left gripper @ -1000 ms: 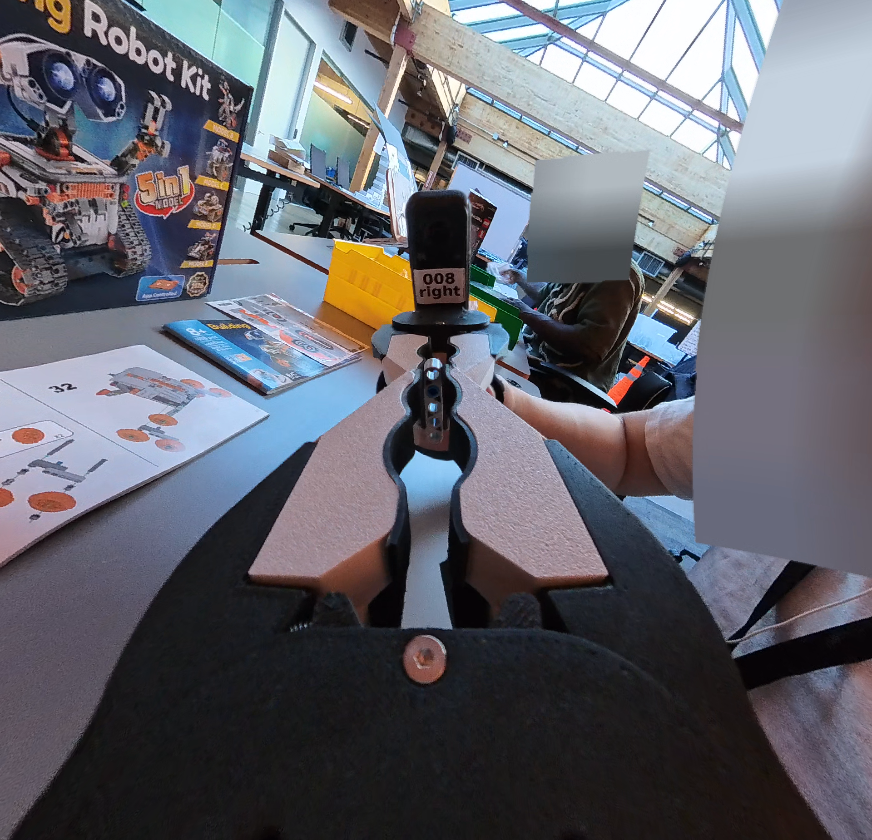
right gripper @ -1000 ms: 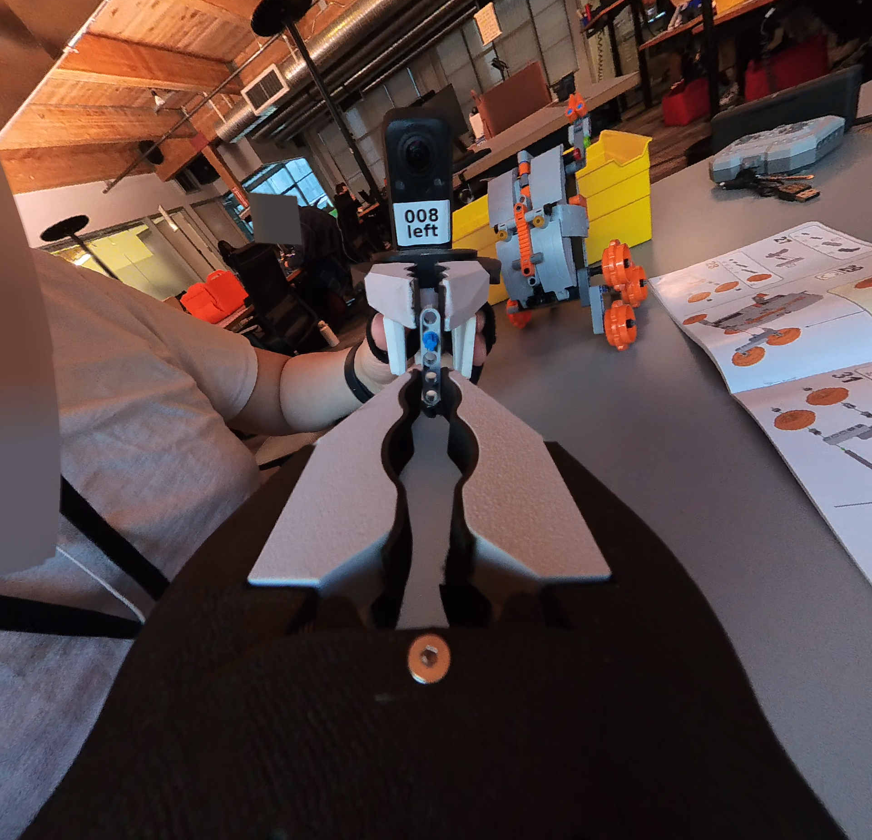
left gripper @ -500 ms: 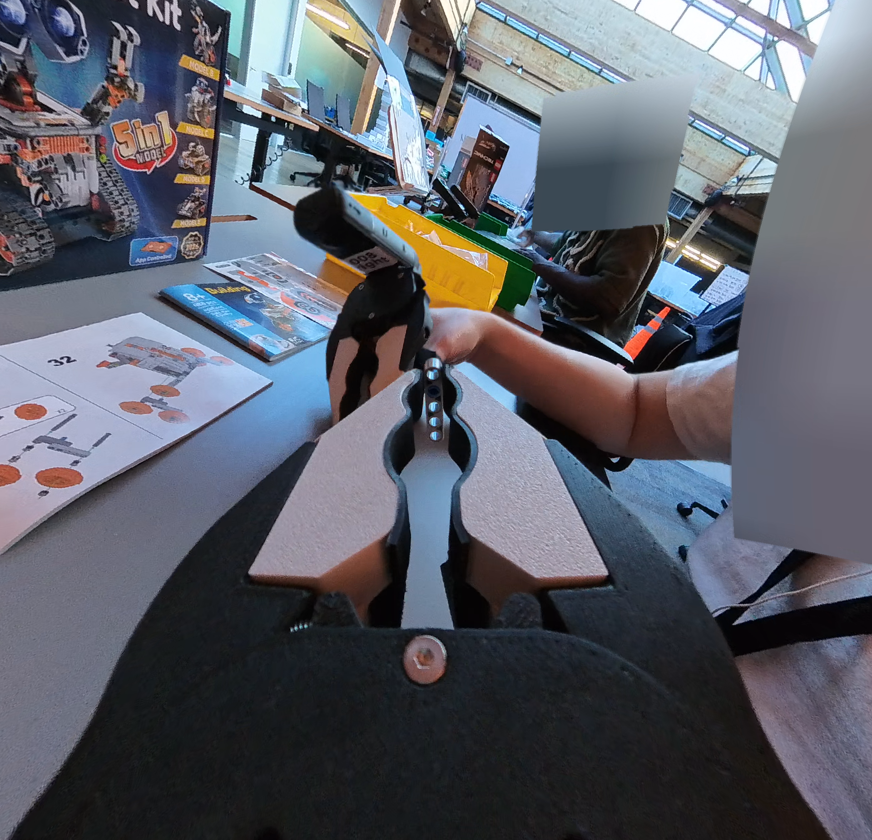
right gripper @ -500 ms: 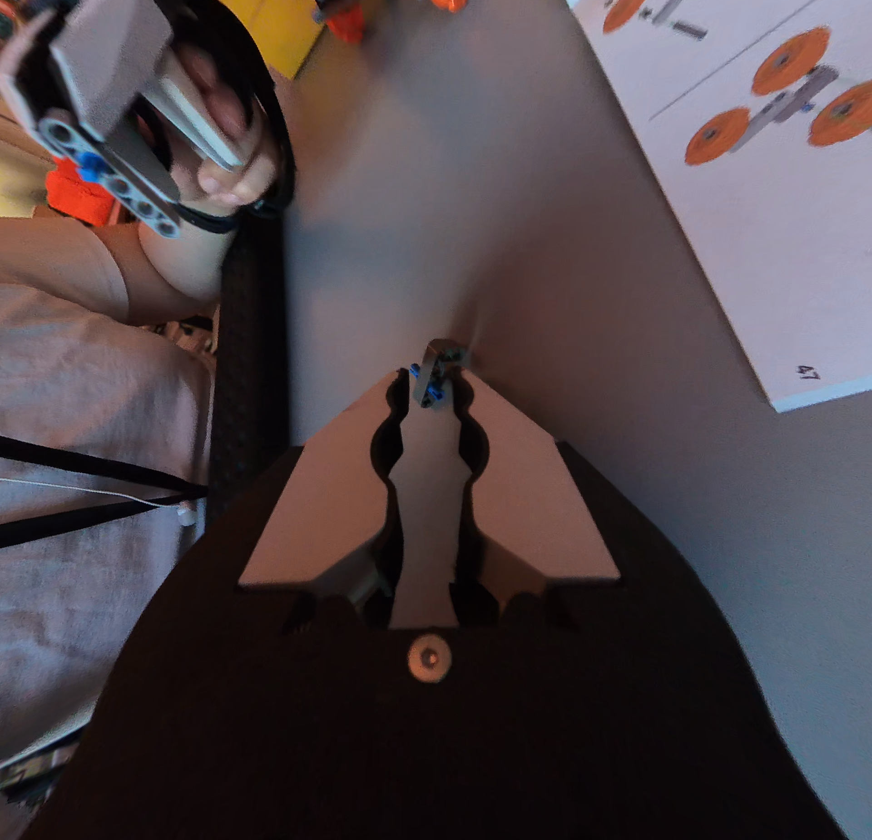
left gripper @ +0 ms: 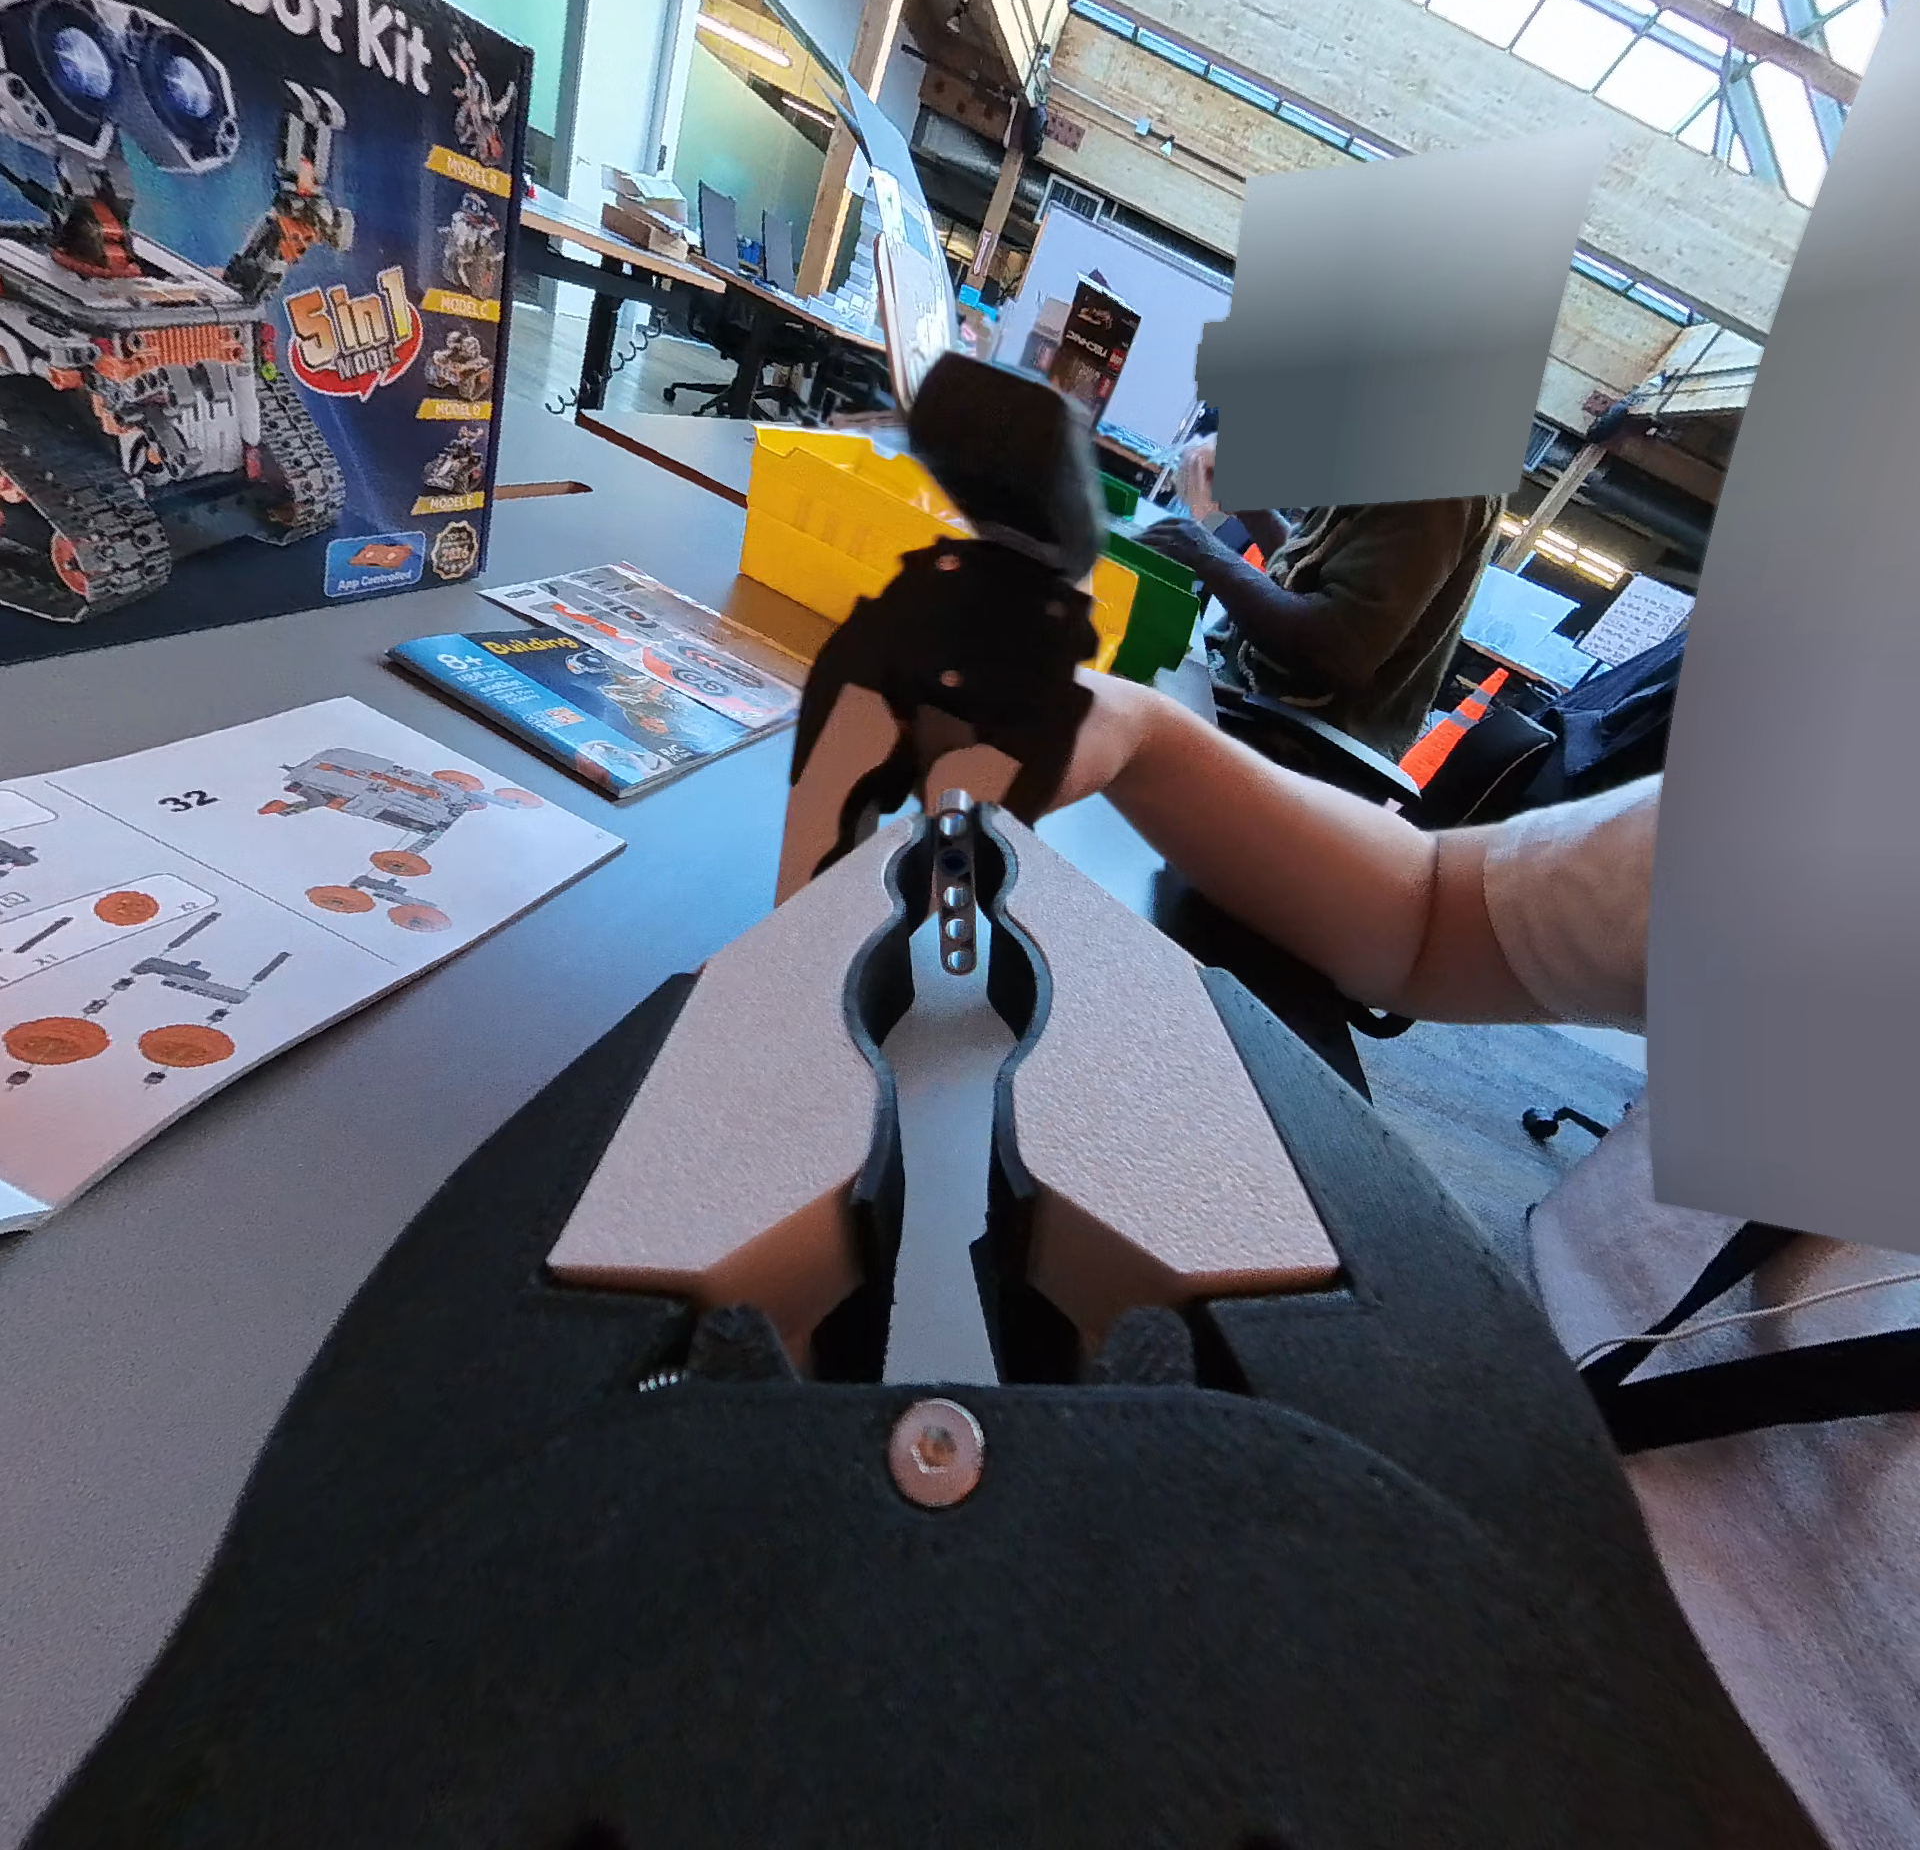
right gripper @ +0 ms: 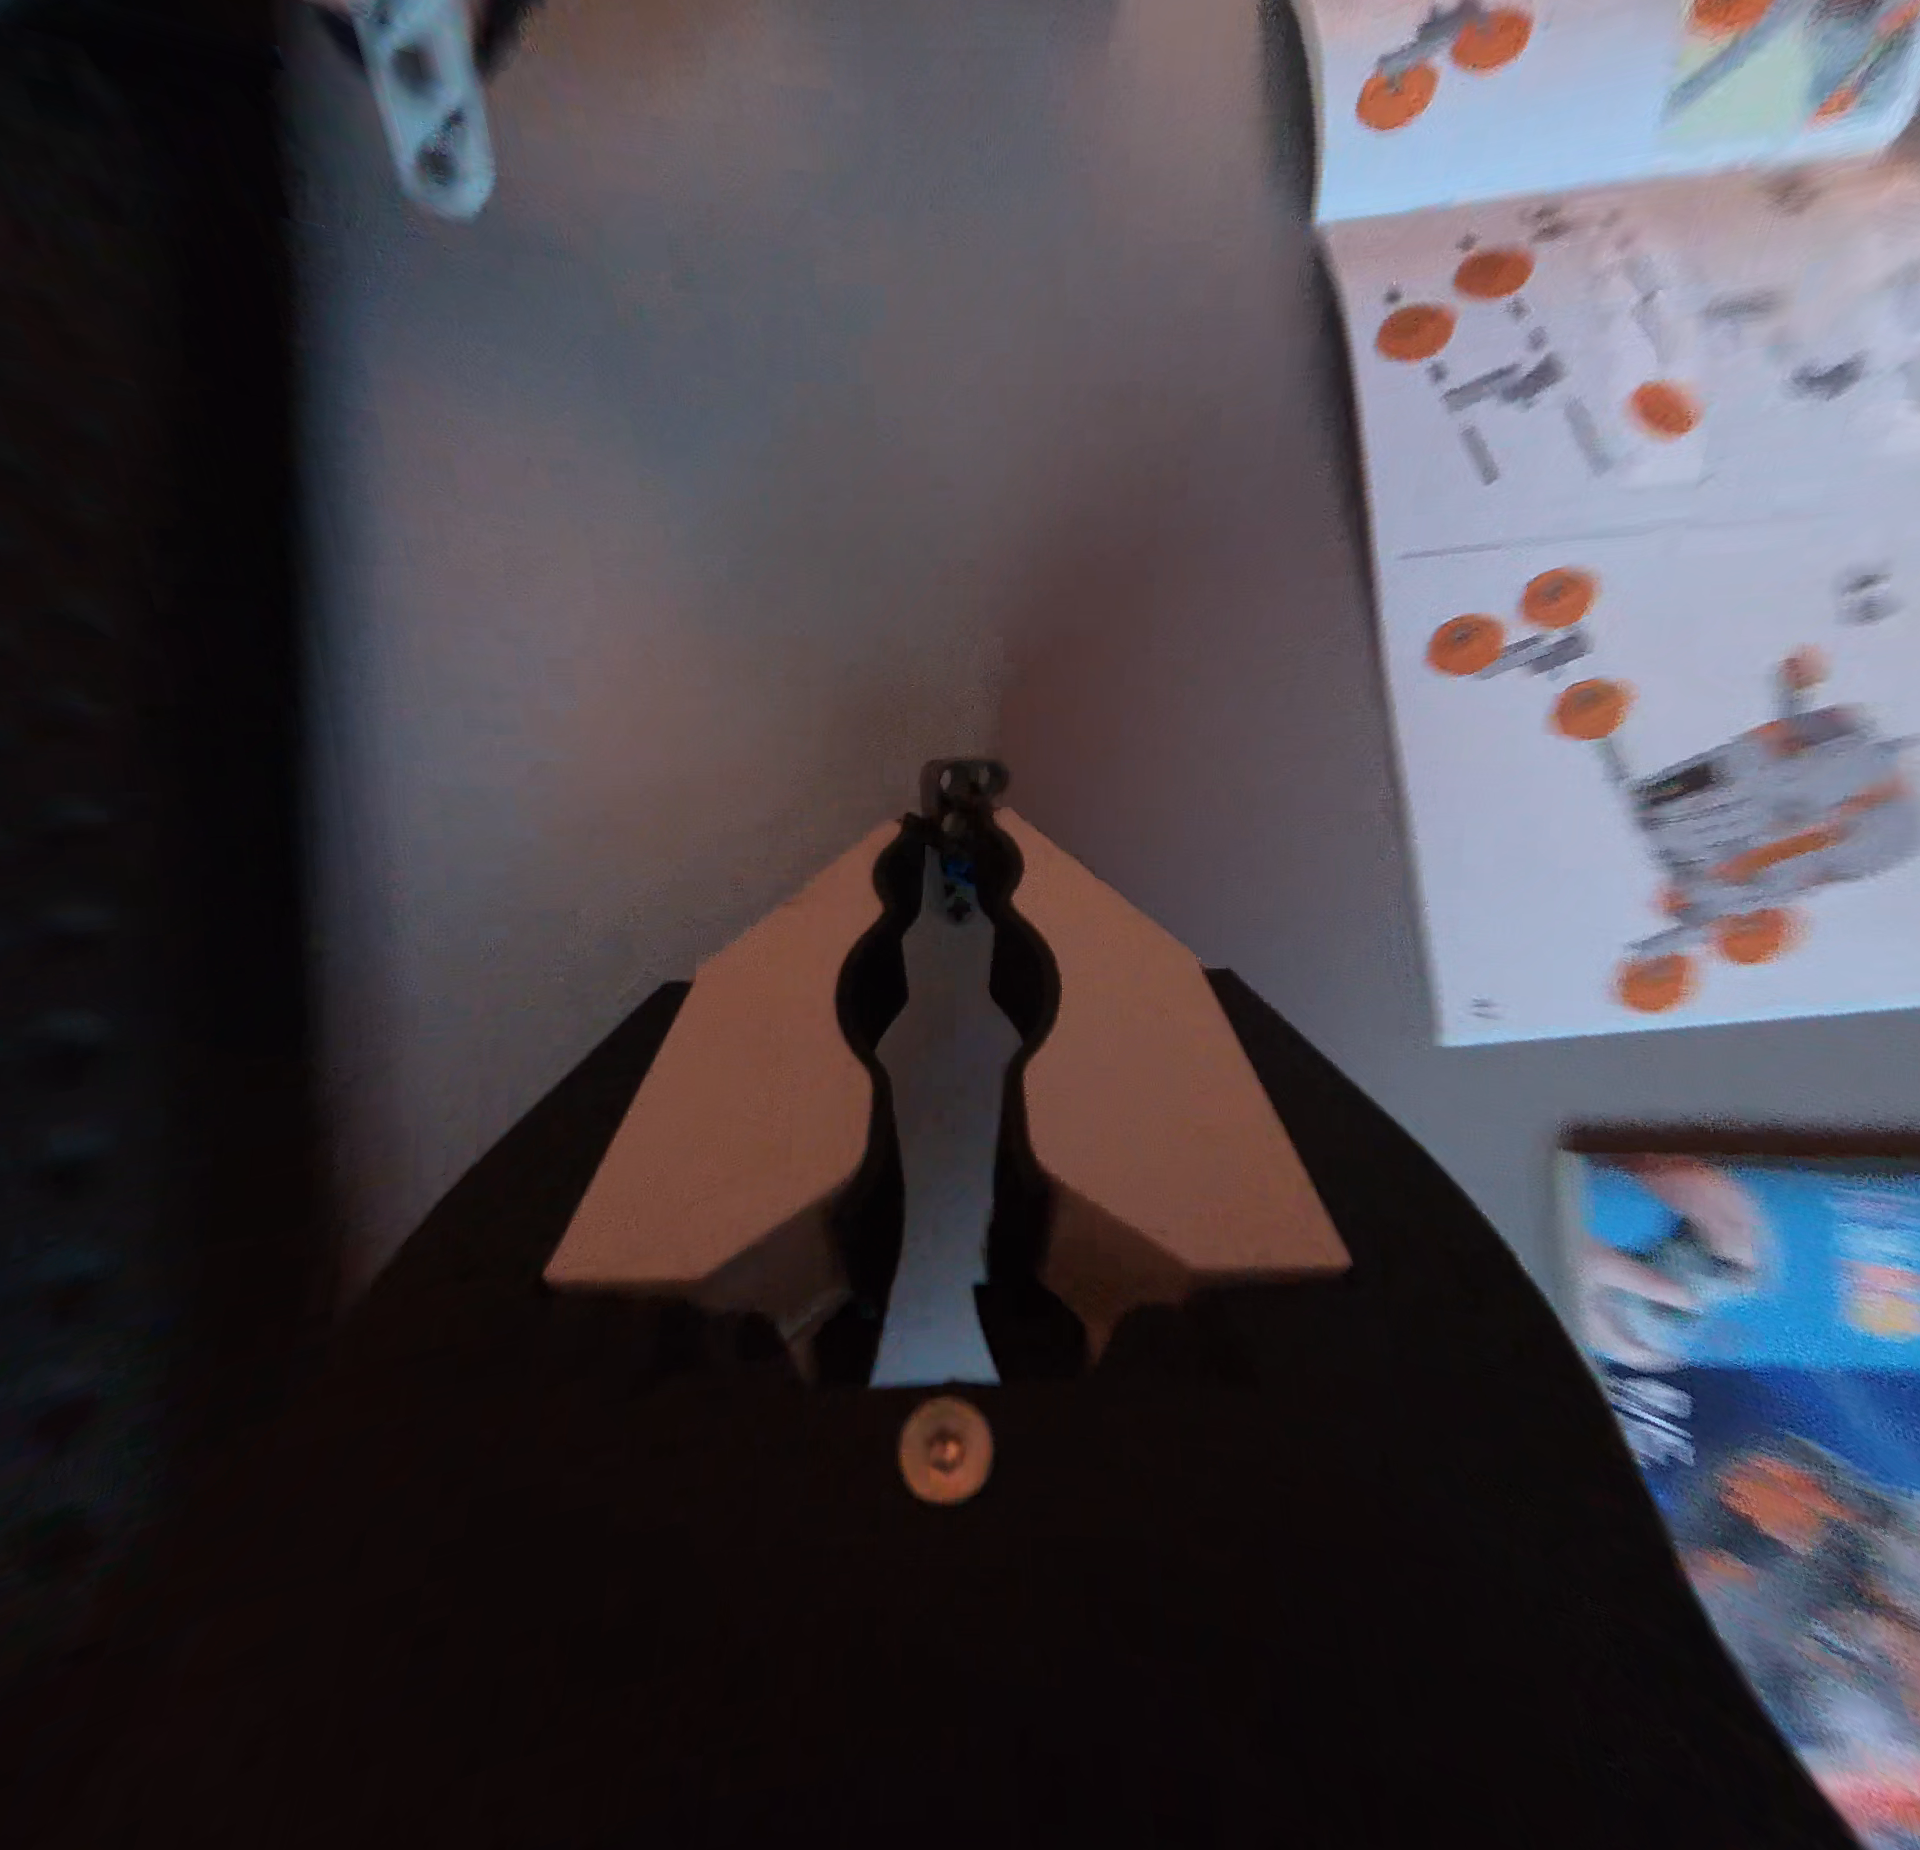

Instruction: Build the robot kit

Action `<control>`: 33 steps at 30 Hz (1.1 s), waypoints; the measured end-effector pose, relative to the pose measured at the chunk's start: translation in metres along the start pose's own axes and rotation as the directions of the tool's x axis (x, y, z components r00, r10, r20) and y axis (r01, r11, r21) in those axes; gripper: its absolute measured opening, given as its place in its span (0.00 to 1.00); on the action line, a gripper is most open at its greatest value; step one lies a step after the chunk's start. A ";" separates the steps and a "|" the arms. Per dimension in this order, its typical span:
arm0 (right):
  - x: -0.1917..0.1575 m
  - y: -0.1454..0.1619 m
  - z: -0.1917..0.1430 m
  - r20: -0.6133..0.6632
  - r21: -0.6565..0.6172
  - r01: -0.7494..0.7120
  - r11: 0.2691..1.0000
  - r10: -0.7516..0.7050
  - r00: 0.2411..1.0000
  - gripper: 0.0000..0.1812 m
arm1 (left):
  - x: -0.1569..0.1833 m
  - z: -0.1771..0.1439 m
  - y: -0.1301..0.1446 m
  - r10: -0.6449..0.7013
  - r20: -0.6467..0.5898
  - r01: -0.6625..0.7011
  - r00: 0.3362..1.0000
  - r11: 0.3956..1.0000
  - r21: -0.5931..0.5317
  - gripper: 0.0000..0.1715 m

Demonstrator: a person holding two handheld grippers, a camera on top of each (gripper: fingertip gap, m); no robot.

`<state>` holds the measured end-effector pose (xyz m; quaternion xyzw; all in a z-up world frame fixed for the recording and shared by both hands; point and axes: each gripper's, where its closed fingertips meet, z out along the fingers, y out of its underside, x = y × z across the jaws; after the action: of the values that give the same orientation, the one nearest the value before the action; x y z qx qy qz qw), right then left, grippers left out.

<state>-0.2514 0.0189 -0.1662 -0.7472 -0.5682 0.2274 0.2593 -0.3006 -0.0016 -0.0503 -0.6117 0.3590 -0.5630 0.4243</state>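
Note:
My left gripper [left gripper: 954,844] is shut on a thin grey beam with holes [left gripper: 954,891], held upright above the grey table [left gripper: 312,1229]. The other gripper [left gripper: 956,657] hangs just beyond it, tipped downward, on a bare forearm [left gripper: 1268,865]. My right gripper [right gripper: 961,829] points down at the table [right gripper: 779,450] and is shut on a small grey piece with a blue pin [right gripper: 961,844]. The left gripper's beam [right gripper: 431,107] shows blurred at the top left of the right wrist view.
An open instruction sheet [left gripper: 239,927] lies left of the left gripper, with two booklets [left gripper: 603,688] and a robot kit box [left gripper: 229,273] behind. Yellow [left gripper: 831,522] and green [left gripper: 1143,595] bins stand farther back. A person sits beyond. In the right wrist view the sheet [right gripper: 1621,512] and a booklet [right gripper: 1766,1405] lie right. My right fingertips sit around 12 cm from my left ones.
The two grippers met tip to tip a second ago, then parted. My right gripper swung down towards the table with the small piece. My left gripper keeps the beam.

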 end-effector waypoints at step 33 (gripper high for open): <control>-0.018 0.042 -0.018 -0.029 -0.272 0.194 0.943 -0.209 0.977 0.07 | -0.008 0.001 0.007 0.012 0.053 -0.010 0.999 0.999 -0.036 0.03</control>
<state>-0.2134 -0.0097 -0.1784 -0.7196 -0.6593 0.0993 0.1941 -0.3003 0.0034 -0.0604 -0.6319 0.3608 -0.5378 0.4258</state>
